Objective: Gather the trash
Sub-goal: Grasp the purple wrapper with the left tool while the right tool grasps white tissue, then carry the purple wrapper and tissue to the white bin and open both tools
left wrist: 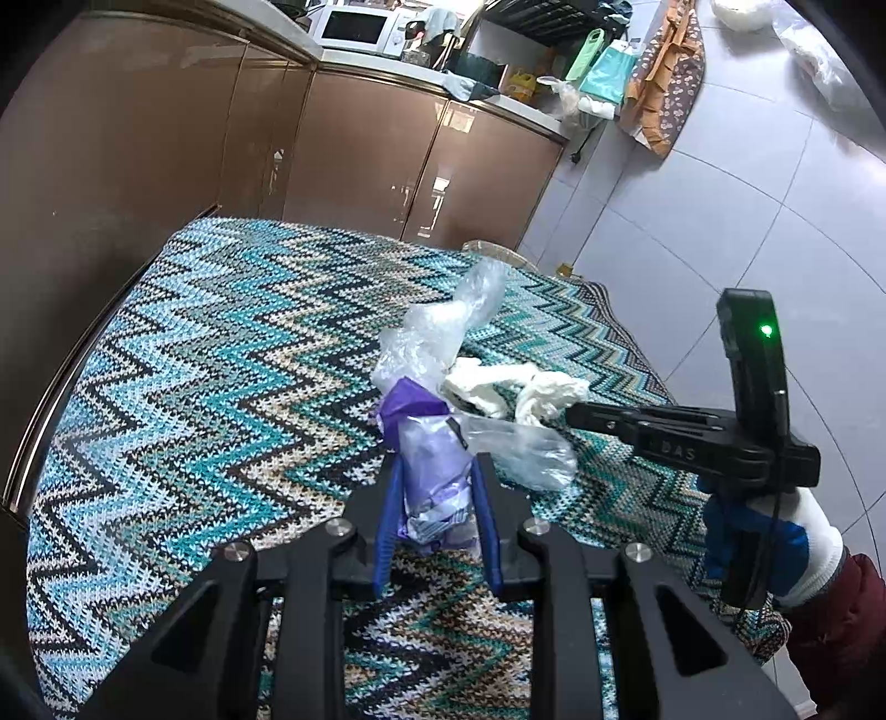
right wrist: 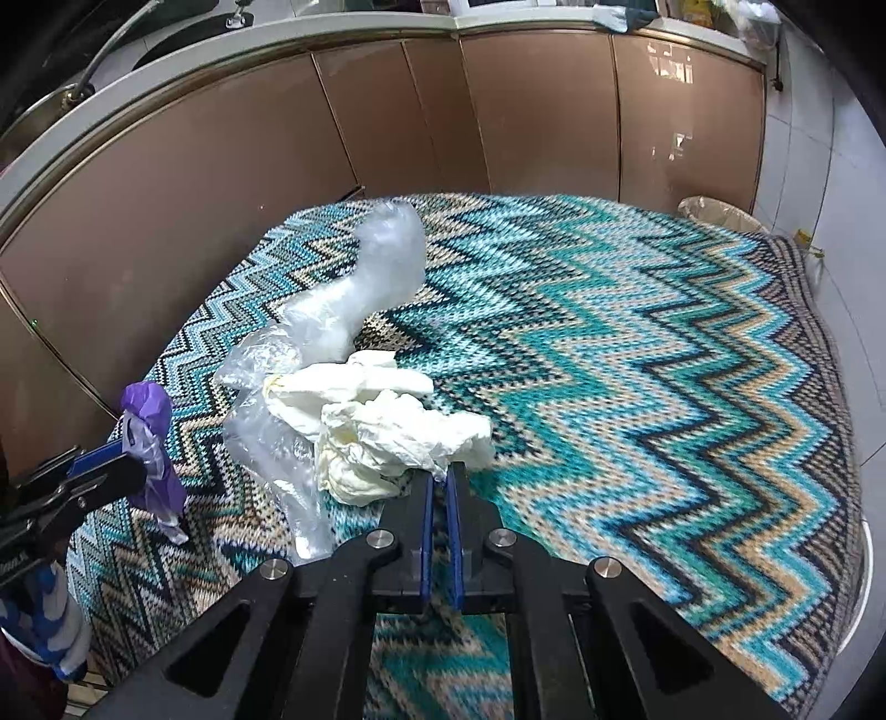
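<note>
My left gripper (left wrist: 440, 471) is shut on a crumpled purple wrapper (left wrist: 426, 443), held just above the zigzag tablecloth (left wrist: 221, 332). In the right wrist view the same left gripper (right wrist: 127, 465) comes in from the left with the purple wrapper (right wrist: 152, 443). A crumpled white tissue (right wrist: 382, 426) lies on the cloth against a clear plastic bag (right wrist: 354, 299). My right gripper (right wrist: 441, 476) is shut on the tissue's near edge. In the left wrist view the right gripper (left wrist: 570, 412) meets the white tissue (left wrist: 531, 387) beside the clear plastic bag (left wrist: 443, 327).
A lined waste bin (right wrist: 720, 213) stands past the table's far right corner, and its bin rim (left wrist: 487, 249) shows behind the table. Brown cabinets (right wrist: 498, 111) run along the back, with a microwave (left wrist: 360, 25) on the counter. Grey floor tiles (left wrist: 720, 194) lie to the right.
</note>
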`<state>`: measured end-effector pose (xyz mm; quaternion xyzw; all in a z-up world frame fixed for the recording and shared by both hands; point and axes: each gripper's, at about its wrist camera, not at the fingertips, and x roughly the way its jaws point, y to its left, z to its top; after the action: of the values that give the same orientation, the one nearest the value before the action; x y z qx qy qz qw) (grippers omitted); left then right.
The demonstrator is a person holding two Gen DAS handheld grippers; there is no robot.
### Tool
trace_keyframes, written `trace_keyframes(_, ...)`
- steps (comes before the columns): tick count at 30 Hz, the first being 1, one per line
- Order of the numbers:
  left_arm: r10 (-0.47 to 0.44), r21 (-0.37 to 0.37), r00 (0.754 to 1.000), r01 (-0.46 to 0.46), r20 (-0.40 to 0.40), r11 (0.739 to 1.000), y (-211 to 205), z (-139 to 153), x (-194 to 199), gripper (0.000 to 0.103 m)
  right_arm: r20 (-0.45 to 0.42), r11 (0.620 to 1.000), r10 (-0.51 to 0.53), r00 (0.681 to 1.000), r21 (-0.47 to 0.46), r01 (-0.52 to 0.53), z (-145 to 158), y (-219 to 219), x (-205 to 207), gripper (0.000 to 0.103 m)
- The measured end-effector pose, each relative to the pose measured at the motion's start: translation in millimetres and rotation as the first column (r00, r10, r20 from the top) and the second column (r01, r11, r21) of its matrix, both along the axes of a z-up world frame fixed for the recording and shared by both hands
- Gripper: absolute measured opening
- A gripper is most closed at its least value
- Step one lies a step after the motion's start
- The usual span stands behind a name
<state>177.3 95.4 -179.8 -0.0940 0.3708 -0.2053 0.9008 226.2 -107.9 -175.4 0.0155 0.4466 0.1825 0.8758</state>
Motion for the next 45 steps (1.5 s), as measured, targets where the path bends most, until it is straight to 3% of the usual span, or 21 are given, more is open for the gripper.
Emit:
trace_keyframes(13, -0.051, 0.005, 0.997, 0.051, 0.059, 0.999, -28.5, 32.1, -3.3, 0.022, 0.142, 0.997, -0.076, 0.987, 0.017, 0.074, 56.5, -56.7, -54.6, 0.005)
trace_keyframes(20, -0.173, 0.004, 0.981, 0.174, 0.092, 0.985, -89.7, 52.3, 7.6, 0.022, 0.199, 0.985, -0.171, 0.965, 0.048, 0.164, 83.8, -115.0, -82.9, 0.005)
trace_keyframes(25, -0.305, 0.024, 0.948, 0.304, 0.095, 0.952, -171.5, 69.2, 18.8, 0.022, 0.225, 0.957, -0.290, 0.930, 0.071, 0.281, 95.8, -184.8, -104.0, 0.005)
trace_keyframes(31, -0.466, 0.036, 0.882, 0.464, 0.069, 0.885, -300.1, 77.5, 38.5, 0.022, 0.215, 0.903, -0.429, 0.878, 0.077, 0.422, 92.0, -269.3, -118.0, 0.005)
trace_keyframes(38, -0.576, 0.059, 0.817, 0.575, 0.006, 0.816, -427.9, 49.3, 64.0, 0.023, 0.129, 0.834, -0.552, 0.824, 0.071, 0.548, 53.0, -356.0, -113.9, 0.005)
trace_keyframes(45, -0.602, 0.047, 0.794, 0.606, -0.081, 0.794, -507.4, 11.9, 87.7, 0.026, 0.047, 0.781, -0.624, 0.780, 0.058, 0.621, 6.3, -409.9, -95.2, 0.008)
